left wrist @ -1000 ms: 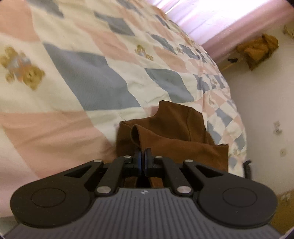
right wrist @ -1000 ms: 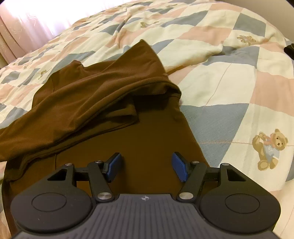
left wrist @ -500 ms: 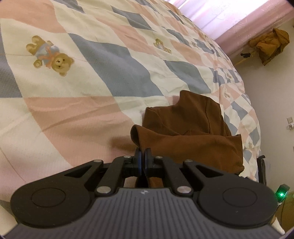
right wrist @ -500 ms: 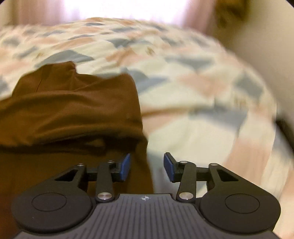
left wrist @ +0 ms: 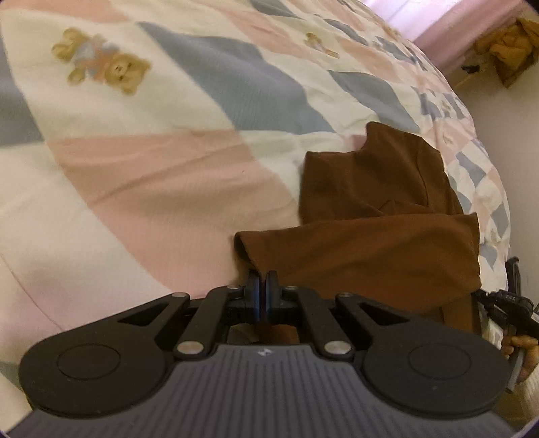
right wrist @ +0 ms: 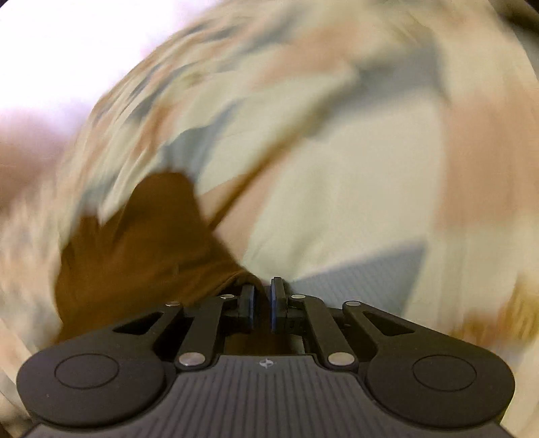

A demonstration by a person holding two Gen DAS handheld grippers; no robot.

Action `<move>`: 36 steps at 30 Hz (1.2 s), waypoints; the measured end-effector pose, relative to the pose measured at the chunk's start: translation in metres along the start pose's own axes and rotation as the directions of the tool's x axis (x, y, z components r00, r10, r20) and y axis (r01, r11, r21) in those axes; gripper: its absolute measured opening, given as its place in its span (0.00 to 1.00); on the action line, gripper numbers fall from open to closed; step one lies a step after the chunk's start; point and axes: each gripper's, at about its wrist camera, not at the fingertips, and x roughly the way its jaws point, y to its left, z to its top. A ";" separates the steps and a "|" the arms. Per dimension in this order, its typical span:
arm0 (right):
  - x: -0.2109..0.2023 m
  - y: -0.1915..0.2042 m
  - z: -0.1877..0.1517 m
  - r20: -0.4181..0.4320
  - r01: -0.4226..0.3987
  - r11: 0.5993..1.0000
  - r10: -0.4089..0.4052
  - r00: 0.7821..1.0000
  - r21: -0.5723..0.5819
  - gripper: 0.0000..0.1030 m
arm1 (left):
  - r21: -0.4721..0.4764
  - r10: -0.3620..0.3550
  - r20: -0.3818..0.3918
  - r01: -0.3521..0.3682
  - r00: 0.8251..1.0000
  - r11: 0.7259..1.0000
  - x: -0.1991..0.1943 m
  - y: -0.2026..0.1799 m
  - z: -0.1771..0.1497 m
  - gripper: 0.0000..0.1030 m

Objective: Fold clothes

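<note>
The left gripper (left wrist: 262, 283) is pinching the shirt's (left wrist: 370, 249) edge, the right gripper (right wrist: 262, 296) is nearly closing on its corner; a thin bite risks slipping.

Premises: a bedroom in a home. A bed (left wrist: 175, 188) fills most of the left wrist view, covered by a patchwork quilt (left wrist: 235, 84) in cream, pink and grey-blue squares printed with teddy bears (left wrist: 101, 69). Pink curtains (left wrist: 468, 27) hang past the bed's far edge with daylight behind. A mustard-coloured garment (left wrist: 512, 47) hangs by the plain pale wall (left wrist: 515, 141) at the far right corner.
</note>
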 end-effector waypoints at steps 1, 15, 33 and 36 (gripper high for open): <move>-0.004 0.001 0.002 -0.014 0.004 1.000 -0.004 1.000 0.009 0.15 | -0.002 0.005 -0.011 -0.005 1.000 1.000 0.004 0.001 -0.002 0.01; 0.028 0.111 0.056 0.058 -0.001 0.914 0.026 0.998 -0.406 0.31 | 0.056 -0.014 -0.002 0.014 1.000 0.998 -0.041 -0.013 -0.008 0.01; 0.078 0.142 0.063 0.023 0.081 0.897 -0.079 0.997 -0.435 0.04 | -0.070 -0.052 -0.017 0.050 0.999 0.996 -0.021 0.008 -0.005 0.02; 0.061 0.154 0.052 0.092 0.083 0.841 -0.039 0.995 -0.535 0.04 | -0.047 -0.062 0.007 0.062 0.998 0.997 -0.034 0.004 -0.009 0.01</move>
